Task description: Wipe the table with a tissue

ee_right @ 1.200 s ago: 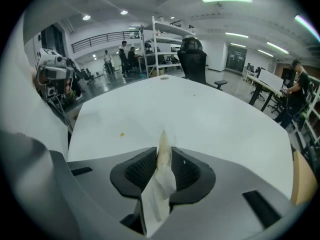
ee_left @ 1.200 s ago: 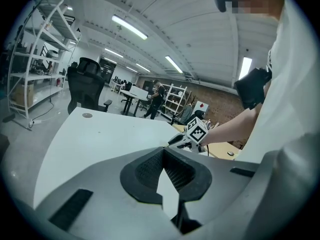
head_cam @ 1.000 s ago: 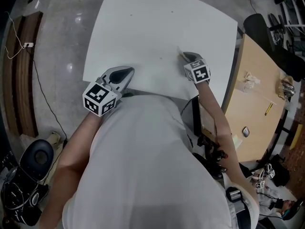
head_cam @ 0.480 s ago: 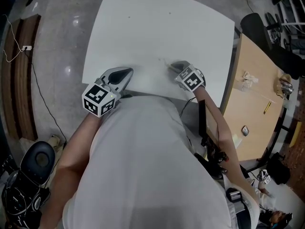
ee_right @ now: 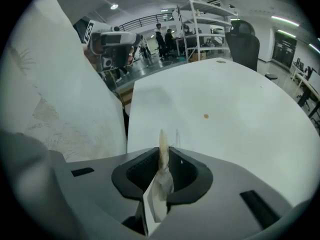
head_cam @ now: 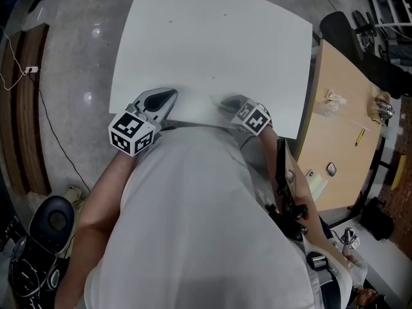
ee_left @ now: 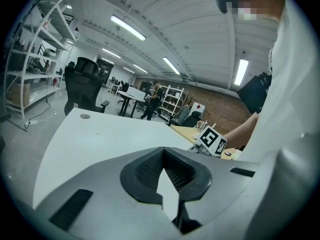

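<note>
Fingers (ee_right: 187, 172) of the right gripper (ee_right: 163, 151) are being clenched on the tissue (ee_right: 159, 184), having just been closing a little upon it. The crumpled, slightly browned wad is being pinched upright between the pads, with its tip being pushed out past them. In the head view this gripper is being held, tilted steeply down, at the near edge of the white surface (head_cam: 212, 37), just in front of the person's white shirt (head_cam: 193, 224). Whether the tissue is being pressed onto the surface cannot be told.

To its left, the left gripper (head_cam: 168, 96) is being held over the same near edge, apart from the right one. Its fingers (ee_left: 147, 170) are being held together at the tips with nothing gripped, and only a sliver of white is being seen between them.

Farther out, a small brown spot (ee_right: 205, 116) is being shown on the surface ahead of the tissue. Beyond the right edge a wooden desk (head_cam: 341, 127) is being seen with small items on it. At the far end a black office chair (ee_right: 242, 44) is being seen, with metal shelving (ee_right: 210, 19) behind it.
</note>
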A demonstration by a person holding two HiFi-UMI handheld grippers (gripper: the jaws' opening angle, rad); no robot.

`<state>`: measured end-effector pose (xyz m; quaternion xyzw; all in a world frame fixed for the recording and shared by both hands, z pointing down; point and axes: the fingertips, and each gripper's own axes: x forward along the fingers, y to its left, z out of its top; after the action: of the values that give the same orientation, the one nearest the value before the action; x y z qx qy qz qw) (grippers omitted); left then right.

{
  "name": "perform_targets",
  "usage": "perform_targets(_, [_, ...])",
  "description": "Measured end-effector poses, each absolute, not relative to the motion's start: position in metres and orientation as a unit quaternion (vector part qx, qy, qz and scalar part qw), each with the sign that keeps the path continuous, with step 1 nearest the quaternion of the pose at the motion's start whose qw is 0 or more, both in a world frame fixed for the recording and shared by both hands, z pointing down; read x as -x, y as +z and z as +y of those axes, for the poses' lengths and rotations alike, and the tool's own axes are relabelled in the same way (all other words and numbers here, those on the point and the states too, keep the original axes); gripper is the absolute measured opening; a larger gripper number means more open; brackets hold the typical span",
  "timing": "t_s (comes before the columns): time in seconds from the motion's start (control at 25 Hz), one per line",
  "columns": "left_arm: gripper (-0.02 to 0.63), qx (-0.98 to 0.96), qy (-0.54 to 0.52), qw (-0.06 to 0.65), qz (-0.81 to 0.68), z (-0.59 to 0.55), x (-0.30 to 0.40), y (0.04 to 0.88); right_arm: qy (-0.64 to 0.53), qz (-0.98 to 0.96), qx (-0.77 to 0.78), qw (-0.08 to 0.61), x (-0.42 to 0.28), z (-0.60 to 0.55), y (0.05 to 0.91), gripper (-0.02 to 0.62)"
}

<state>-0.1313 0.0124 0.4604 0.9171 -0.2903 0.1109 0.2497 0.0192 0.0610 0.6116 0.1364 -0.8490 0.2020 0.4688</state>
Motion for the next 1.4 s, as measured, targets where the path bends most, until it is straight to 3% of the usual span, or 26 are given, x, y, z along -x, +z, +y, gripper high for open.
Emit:
perform_targets(0.2, [0.005, -0.916, 0.105, 0.244, -0.299, 0.002, 0.150, 0.457, 0.251, -0.851, -0.261, 0.380, -0.024, 0.002, 0.594, 0.067])
perform_targets(0.52, [0.005, -0.912, 0.101, 0.250, -0.310, 0.009, 0.159, 0.457, 0.284, -0.816, -0.351, 0.362, -0.046, -0.045, 0.604, 0.067])
perform_targets(1.16, [0.005, -0.900, 0.094, 0.270, -0.330, 0.019, 0.197, 0.469, 0.235, -0.791, -0.352, 0.442, -0.026, -0.063, 0.615, 0.064])
perform_targets(1.4, [0.005, -0.907, 0.093, 0.261, -0.316, 0.019, 0.199, 0.465, 0.255, -0.790, -0.368, 0.418, -0.006, -0.049, 0.616, 0.064])
